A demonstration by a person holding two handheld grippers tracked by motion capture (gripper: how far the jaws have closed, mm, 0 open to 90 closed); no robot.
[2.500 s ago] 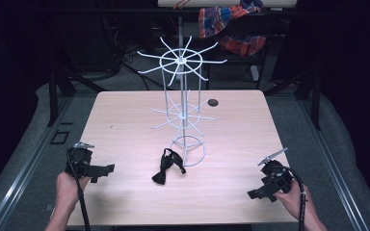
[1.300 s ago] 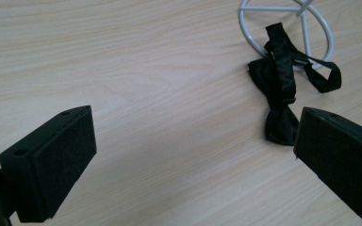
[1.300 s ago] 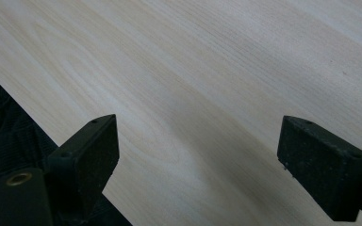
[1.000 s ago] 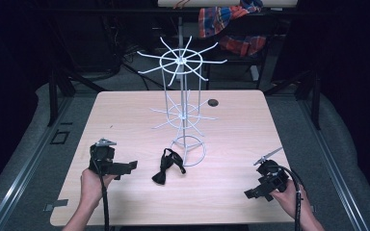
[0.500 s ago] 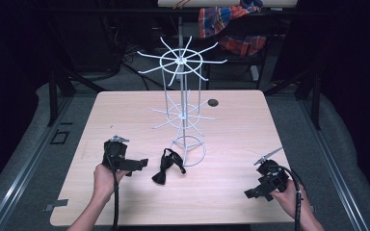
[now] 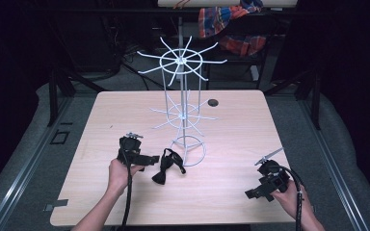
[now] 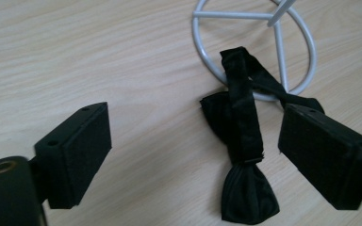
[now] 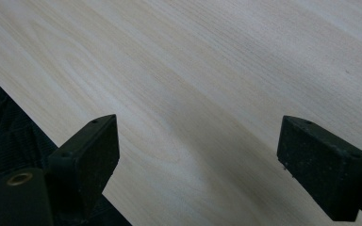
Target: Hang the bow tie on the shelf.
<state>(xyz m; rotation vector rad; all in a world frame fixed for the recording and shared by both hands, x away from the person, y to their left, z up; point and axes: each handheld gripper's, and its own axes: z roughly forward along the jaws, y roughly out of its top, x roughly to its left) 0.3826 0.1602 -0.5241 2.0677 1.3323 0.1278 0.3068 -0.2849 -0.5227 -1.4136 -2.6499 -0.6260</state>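
both grippers gape: left gripper [image 6: 150,159] beside the black fabric bow tie [image 7: 239,155], right gripper [image 6: 251,194] over pale woodgrain worktop [image 8: 207,70].

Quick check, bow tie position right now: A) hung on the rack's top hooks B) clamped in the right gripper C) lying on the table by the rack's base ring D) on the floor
C: the black bow tie lies flat on the table, its strap crossing the wire rack's base ring, ahead of the open left gripper.

high view overlooks table [image 6: 231,192]; both gripper views skim it closely.
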